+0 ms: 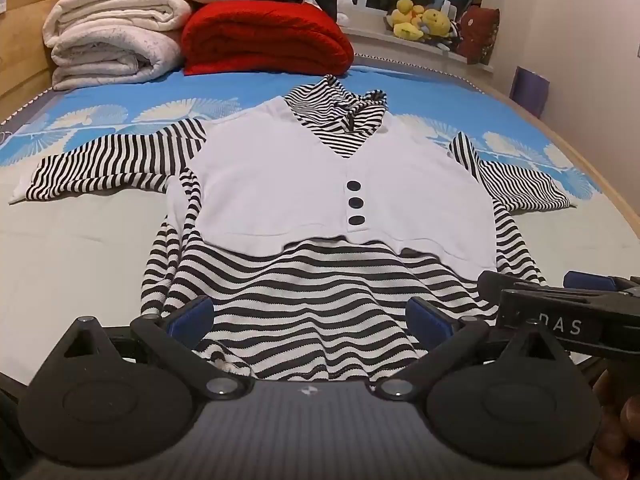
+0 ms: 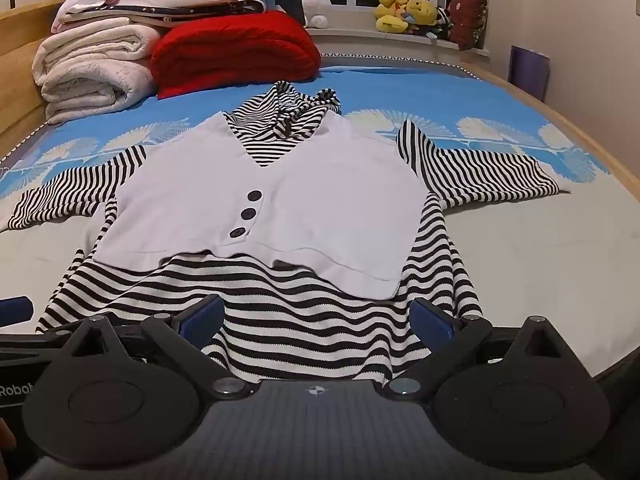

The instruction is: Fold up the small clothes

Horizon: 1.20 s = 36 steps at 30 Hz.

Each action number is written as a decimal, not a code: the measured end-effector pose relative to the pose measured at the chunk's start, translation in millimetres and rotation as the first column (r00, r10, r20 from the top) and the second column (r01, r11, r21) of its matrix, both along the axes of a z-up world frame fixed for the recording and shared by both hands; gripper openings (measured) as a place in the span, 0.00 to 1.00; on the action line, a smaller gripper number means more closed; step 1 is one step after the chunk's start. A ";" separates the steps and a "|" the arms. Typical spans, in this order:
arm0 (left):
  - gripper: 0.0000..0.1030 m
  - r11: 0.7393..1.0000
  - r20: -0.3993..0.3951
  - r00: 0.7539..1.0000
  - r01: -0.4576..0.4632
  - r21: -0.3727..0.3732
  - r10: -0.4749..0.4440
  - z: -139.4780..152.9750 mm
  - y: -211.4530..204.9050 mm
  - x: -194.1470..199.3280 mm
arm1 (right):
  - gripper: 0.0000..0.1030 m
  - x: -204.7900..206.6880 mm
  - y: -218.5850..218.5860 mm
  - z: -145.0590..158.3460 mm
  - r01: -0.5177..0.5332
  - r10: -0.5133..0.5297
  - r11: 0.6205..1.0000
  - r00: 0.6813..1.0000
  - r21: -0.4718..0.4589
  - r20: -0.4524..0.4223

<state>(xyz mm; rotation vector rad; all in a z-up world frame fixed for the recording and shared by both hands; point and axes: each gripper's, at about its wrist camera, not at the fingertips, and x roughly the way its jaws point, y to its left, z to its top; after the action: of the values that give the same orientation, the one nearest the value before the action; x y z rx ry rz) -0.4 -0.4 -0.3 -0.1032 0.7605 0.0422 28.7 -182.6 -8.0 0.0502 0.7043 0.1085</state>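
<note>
A small black-and-white striped top [image 1: 312, 304] with a white vest front [image 1: 280, 184] and three dark buttons lies flat on the bed, face up, sleeves spread to both sides. It also shows in the right wrist view [image 2: 304, 320]. My left gripper [image 1: 310, 320] is open over the left part of the hem, holding nothing. My right gripper [image 2: 316, 320] is open over the right part of the hem, holding nothing. The right gripper also shows in the left wrist view [image 1: 560, 292], close beside the left one.
The bed has a blue patterned sheet [image 1: 400, 84] and a pale cover [image 1: 72, 248]. Folded white blankets [image 1: 112, 40] and a red blanket [image 1: 260, 36] are stacked at the far end. Plush toys [image 1: 424, 20] sit on the sill. A wooden bed rim [image 1: 616, 184] runs along the right.
</note>
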 end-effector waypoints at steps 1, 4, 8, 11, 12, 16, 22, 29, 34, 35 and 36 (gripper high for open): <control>0.99 1.000 0.001 1.000 0.000 0.001 0.000 -0.2 0.2 -0.2 | 0.96 0.8 0.9 -0.3 -0.001 0.001 1.000 1.000 -0.002 0.002; 0.99 1.000 0.000 1.000 0.000 0.001 0.000 -0.4 0.6 -0.5 | 0.96 2.1 1.9 -0.6 0.000 0.000 1.000 1.000 -0.003 0.001; 0.99 1.000 0.000 1.000 0.002 0.001 -0.002 -0.5 0.8 -0.7 | 0.96 2.0 1.7 -1.1 -0.001 0.001 1.000 1.000 -0.004 0.002; 0.99 1.000 0.000 1.000 0.001 0.001 -0.001 -0.6 0.7 -0.5 | 0.96 2.3 2.0 -1.3 -0.001 0.001 1.000 1.000 -0.004 0.001; 0.99 1.000 0.000 1.000 0.001 0.000 -0.001 -0.5 0.8 -0.7 | 0.96 2.7 2.4 -1.3 0.000 0.000 1.000 1.000 -0.004 0.001; 0.99 1.000 0.001 1.000 0.001 0.001 -0.001 -0.5 0.5 -0.3 | 0.96 2.8 2.5 -1.5 -0.001 0.001 1.000 1.000 -0.005 0.001; 0.99 1.000 0.000 1.000 0.001 0.001 -0.001 -0.5 0.4 -0.6 | 0.96 2.5 2.7 -1.1 0.000 0.000 1.000 1.000 -0.005 0.001; 0.99 1.000 0.001 1.000 0.001 0.003 -0.001 -0.6 0.6 -0.5 | 0.96 2.4 2.8 -1.9 -0.001 0.001 1.000 1.000 -0.006 0.000; 0.99 1.000 0.002 1.000 0.001 0.005 -0.001 -0.7 0.8 -0.7 | 0.96 2.8 2.9 -3.1 0.000 0.000 1.000 1.000 -0.006 0.000; 0.99 1.000 0.002 1.000 0.001 0.006 -0.001 -0.7 0.8 -0.6 | 0.96 2.8 2.8 -3.3 0.000 0.000 1.000 1.000 -0.006 0.000; 0.99 1.000 0.002 1.000 0.001 0.006 -0.001 -0.8 0.8 -0.7 | 0.96 2.6 3.5 -2.7 0.000 0.000 1.000 1.000 -0.006 0.000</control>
<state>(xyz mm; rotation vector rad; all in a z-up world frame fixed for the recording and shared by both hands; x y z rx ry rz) -1.1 0.4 -1.0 -0.0971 0.7582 0.0433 31.3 -179.2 -10.7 0.0450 0.7051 0.1062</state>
